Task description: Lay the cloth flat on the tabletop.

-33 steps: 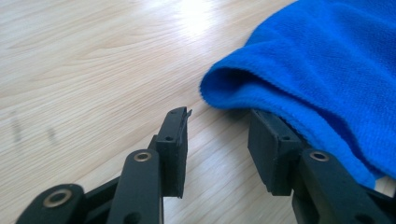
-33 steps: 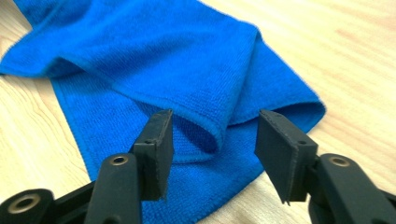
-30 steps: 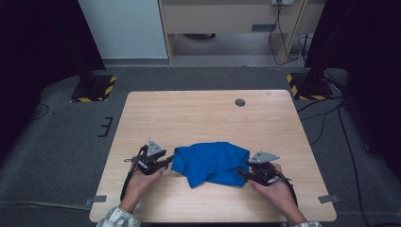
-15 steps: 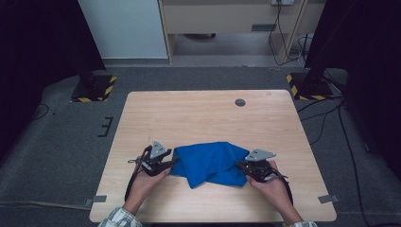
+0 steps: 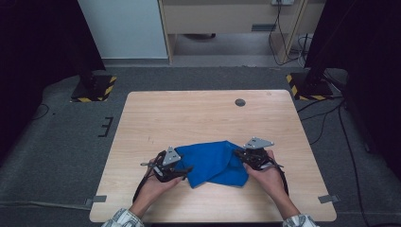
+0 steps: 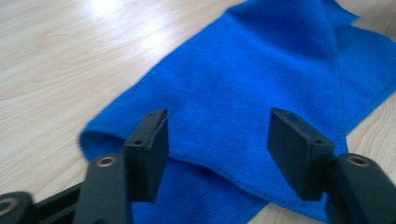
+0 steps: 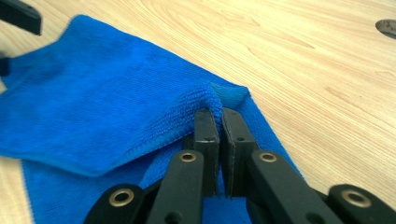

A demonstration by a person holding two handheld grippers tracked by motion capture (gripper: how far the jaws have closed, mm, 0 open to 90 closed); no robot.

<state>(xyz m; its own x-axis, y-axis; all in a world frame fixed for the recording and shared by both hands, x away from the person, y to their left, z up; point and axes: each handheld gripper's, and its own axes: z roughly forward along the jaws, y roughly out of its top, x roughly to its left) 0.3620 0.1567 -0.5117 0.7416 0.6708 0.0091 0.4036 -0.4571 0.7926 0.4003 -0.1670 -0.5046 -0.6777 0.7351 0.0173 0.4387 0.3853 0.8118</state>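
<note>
A blue cloth point(image 5: 215, 162) lies partly folded on the near middle of the wooden table point(image 5: 198, 113). My left gripper point(image 5: 183, 170) is at the cloth's left edge. In the left gripper view its jaws stand wide apart over the cloth point(image 6: 261, 79); they have just been opening, and the pads press on nothing. My right gripper point(image 5: 240, 155) is at the cloth's right side. In the right gripper view its jaws point(image 7: 219, 114) are shut on a raised fold of the cloth point(image 7: 102, 88). A hand holds each gripper.
A round dark grommet point(image 5: 240, 102) sits in the table's far right part, also in the right gripper view as the grommet point(image 7: 387, 25). Beyond the table stand two black posts on hazard-striped bases point(image 5: 94, 87) and a cabinet. The table's front edge is close behind the hands.
The left gripper has slid right onto the cloth's left edge. The right gripper has moved a little inward and away from the person, with the cloth's right edge bunched at its jaws.
</note>
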